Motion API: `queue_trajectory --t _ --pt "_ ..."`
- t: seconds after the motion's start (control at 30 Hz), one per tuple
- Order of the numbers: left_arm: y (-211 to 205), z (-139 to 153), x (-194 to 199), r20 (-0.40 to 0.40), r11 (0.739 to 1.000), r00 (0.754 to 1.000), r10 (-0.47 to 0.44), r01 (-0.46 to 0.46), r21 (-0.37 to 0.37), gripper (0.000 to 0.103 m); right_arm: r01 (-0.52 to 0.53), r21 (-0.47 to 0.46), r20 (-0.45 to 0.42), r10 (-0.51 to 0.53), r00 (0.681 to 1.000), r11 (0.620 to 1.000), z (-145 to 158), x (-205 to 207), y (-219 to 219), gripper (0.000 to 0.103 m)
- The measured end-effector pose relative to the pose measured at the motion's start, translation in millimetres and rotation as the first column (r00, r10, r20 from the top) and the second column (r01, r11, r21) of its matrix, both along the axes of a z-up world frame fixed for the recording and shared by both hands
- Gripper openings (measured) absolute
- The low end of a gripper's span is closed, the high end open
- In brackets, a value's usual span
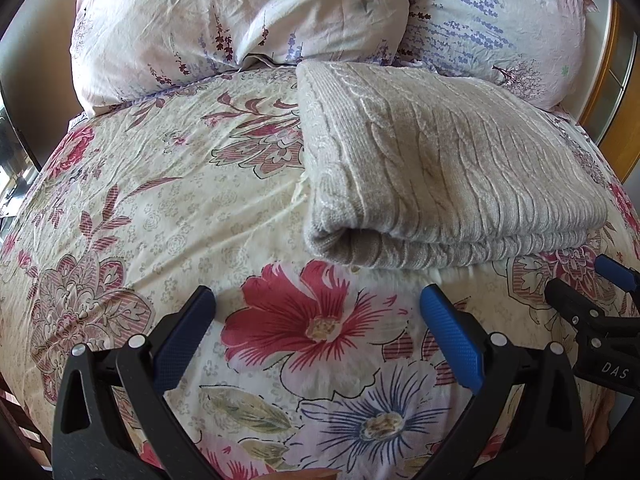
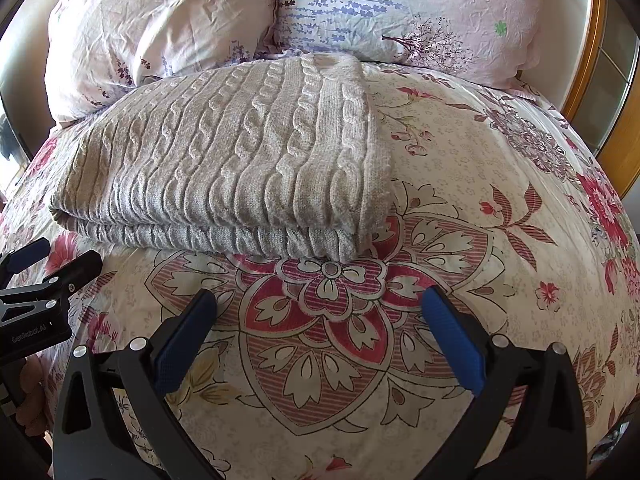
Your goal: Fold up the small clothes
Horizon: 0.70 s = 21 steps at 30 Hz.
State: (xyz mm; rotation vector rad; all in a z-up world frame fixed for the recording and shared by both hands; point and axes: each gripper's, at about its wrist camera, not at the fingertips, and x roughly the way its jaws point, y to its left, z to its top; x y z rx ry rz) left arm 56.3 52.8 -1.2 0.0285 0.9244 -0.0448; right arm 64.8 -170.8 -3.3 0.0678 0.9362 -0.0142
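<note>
Sweater (image 1: 440, 168): grey cable-knit, folded, flat on floral bed cover (image 1: 160, 200), just before two pillows (image 1: 224, 20).
Left tongs (image 1: 318, 312): spread wide, empty, short of the fold edge.
Right tongs (image 2: 320, 308): spread wide, empty, near the sweater's corner.

a floral duvet cover (image 1: 168, 184) spreads over the bed, two floral pillows (image 2: 160, 28) (image 2: 420, 12) against a wooden headboard (image 2: 592, 72).
</note>
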Motion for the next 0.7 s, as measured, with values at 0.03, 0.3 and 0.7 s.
queue_trajectory --t 0.03,0.3,0.7 --pt "0.0 0.1 -0.3 0.000 1.000 1.000 0.002 -0.002 0.000 0.101 0.000 0.000 0.000 0.000 1.000 1.000 0.0 0.0 0.0 0.102" --pt "0.2 0.2 -0.2 0.001 1.000 1.000 0.002 -0.002 0.001 0.101 0.000 0.000 0.000 0.000 1.000 1.000 0.0 0.0 0.0 0.102" --pt "0.2 -0.1 -0.7 0.001 1.000 1.000 0.003 -0.003 -0.002 0.101 0.002 0.000 0.000 -0.002 1.000 1.000 0.1 -0.2 0.2 0.102"
